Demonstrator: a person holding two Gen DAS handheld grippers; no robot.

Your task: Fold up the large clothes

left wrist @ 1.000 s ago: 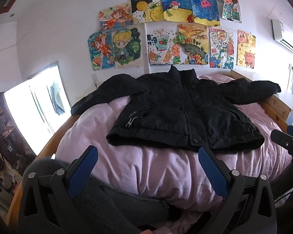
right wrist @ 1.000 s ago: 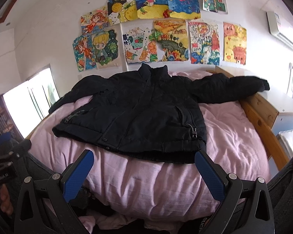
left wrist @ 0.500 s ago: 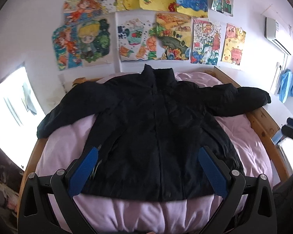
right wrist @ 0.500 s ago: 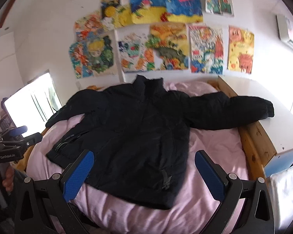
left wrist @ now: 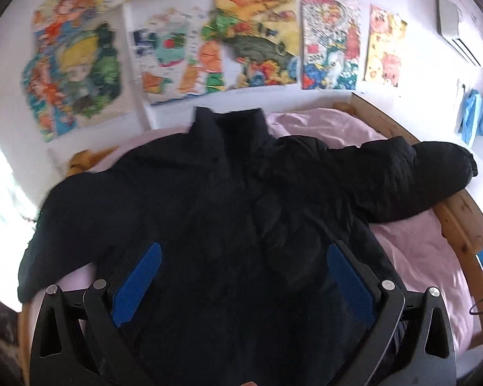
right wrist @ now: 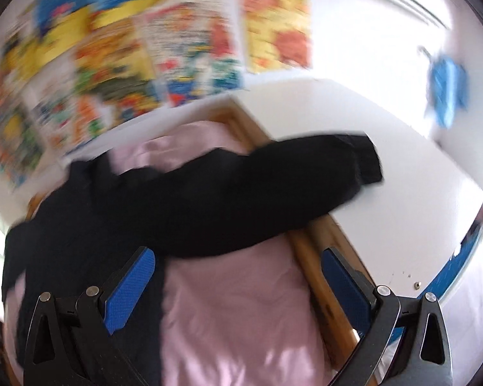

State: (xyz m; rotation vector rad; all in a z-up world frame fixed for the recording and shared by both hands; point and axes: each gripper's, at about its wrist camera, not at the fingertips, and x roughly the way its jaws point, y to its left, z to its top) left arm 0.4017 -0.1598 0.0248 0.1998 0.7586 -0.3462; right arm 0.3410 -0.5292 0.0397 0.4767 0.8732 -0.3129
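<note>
Both hand-held grippers, left [left wrist: 241,284] and right [right wrist: 238,286], hang with jaws apart over the jacket [left wrist: 228,212] spread on the bed [right wrist: 241,315]. The blurred right view suggests you're nearing the sleeve [right wrist: 306,173]; pinch near its cuff and fold it flat across the chest.

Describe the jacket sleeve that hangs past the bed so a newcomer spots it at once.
Start at the pink bed under the wall of drawings. A black jacket lies spread on it. The sleeve on the side of the wooden bed rail crosses that rail onto a white surface; the other sleeve stays on the bed.
</note>
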